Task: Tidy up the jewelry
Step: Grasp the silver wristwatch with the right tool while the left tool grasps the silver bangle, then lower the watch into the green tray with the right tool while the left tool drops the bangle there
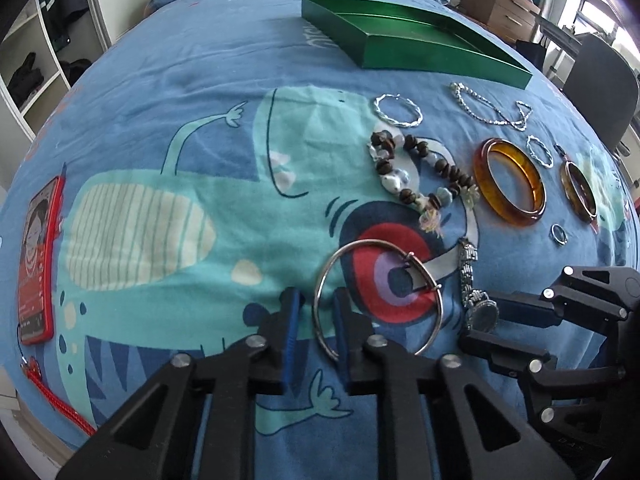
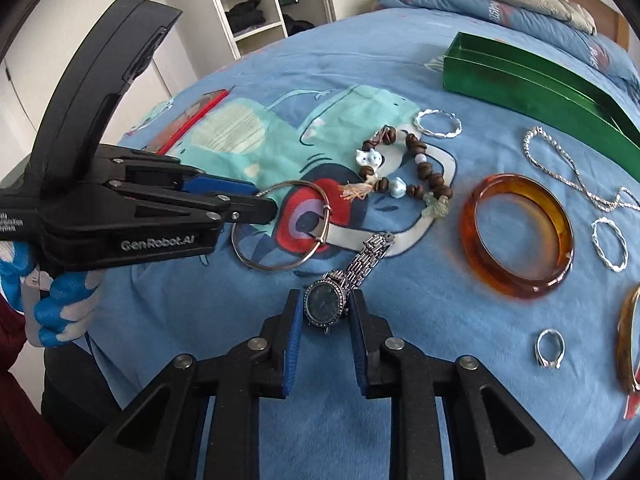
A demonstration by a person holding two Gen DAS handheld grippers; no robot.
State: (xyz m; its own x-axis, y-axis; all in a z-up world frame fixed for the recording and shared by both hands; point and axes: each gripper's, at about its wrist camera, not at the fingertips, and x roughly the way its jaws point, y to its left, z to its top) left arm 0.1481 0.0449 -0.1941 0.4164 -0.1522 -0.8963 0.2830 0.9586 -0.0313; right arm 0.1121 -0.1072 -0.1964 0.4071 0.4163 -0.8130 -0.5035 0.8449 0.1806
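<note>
Jewelry lies on a blue whale-print bedspread (image 1: 168,120). My left gripper (image 1: 316,312) is open, its fingers straddling the near left rim of a thin silver bangle (image 1: 378,294), also in the right wrist view (image 2: 280,226). My right gripper (image 2: 325,312) is open around the face of a silver watch (image 2: 326,304), which lies flat; the watch also shows in the left wrist view (image 1: 478,308). Further off lie a brown bead bracelet (image 1: 420,172), an amber bangle (image 1: 508,182), twisted silver hoops (image 1: 398,110), a silver chain (image 1: 488,110) and a ring (image 2: 550,348). An open green box (image 1: 416,38) sits at the far side.
A red phone (image 1: 38,256) with a red strap lies at the bed's left edge. A second amber bangle (image 1: 580,192) lies at the right. White shelves (image 2: 256,4) stand beyond the bed; a dark chair (image 1: 600,80) and wooden drawers are at the right.
</note>
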